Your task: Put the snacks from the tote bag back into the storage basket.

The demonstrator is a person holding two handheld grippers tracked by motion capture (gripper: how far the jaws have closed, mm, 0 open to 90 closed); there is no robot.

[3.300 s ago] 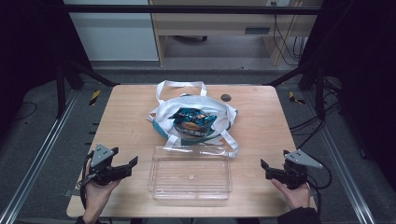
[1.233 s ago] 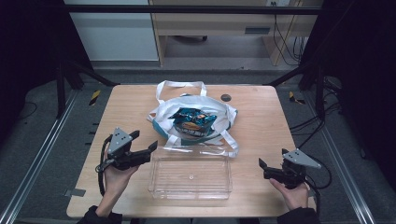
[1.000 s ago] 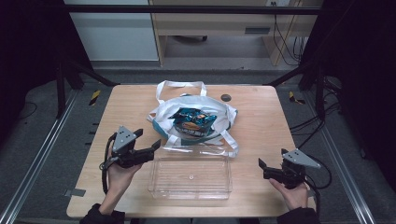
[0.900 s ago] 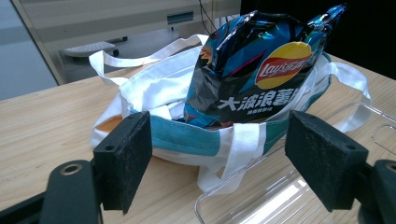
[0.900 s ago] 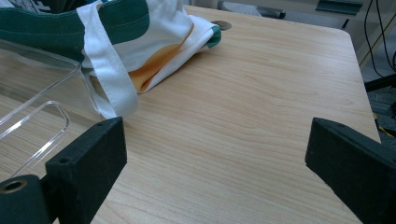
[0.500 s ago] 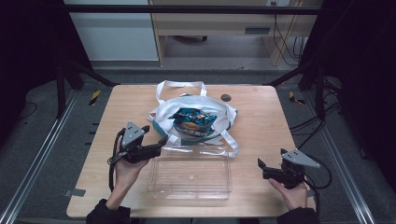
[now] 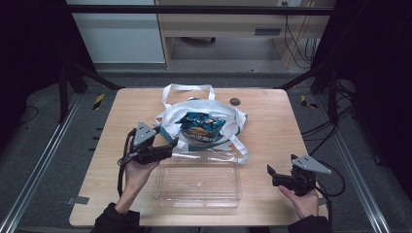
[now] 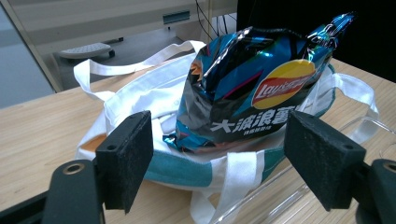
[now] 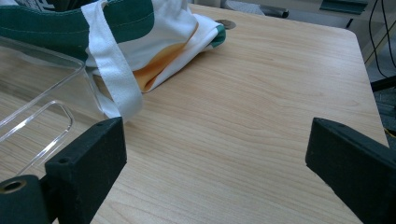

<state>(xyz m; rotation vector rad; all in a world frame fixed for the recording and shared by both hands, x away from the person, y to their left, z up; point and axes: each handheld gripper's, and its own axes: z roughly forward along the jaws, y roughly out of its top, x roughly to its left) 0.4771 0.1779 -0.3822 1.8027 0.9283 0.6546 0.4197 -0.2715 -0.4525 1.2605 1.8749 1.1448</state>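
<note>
A white tote bag [image 7: 167, 116] with green trim lies in the middle of the table, and a blue chip bag [image 7: 199, 127] sticks out of its mouth. The left gripper view shows the chip bag [image 8: 254, 88] standing up from the tote [image 8: 140, 105]. My left gripper [image 7: 170, 144] is open, just left of the tote's near edge, its jaws pointed at the chip bag. My left gripper [image 8: 217, 165] holds nothing. My right gripper [image 7: 270, 175] is open near the front right of the table, apart from everything. A clear plastic bin [image 7: 165, 189] sits in front of the tote.
A small dark round disc [image 7: 235, 101] lies on the wooden table [image 7: 272, 126] behind the tote. The tote's strap [image 9: 112, 70] drapes beside the bin's corner [image 9: 56, 112]. Bare wood stretches right of the tote to the table edge.
My left gripper has moved from the table's front left corner forward and right, up to the tote's near edge. The right gripper has barely shifted.
</note>
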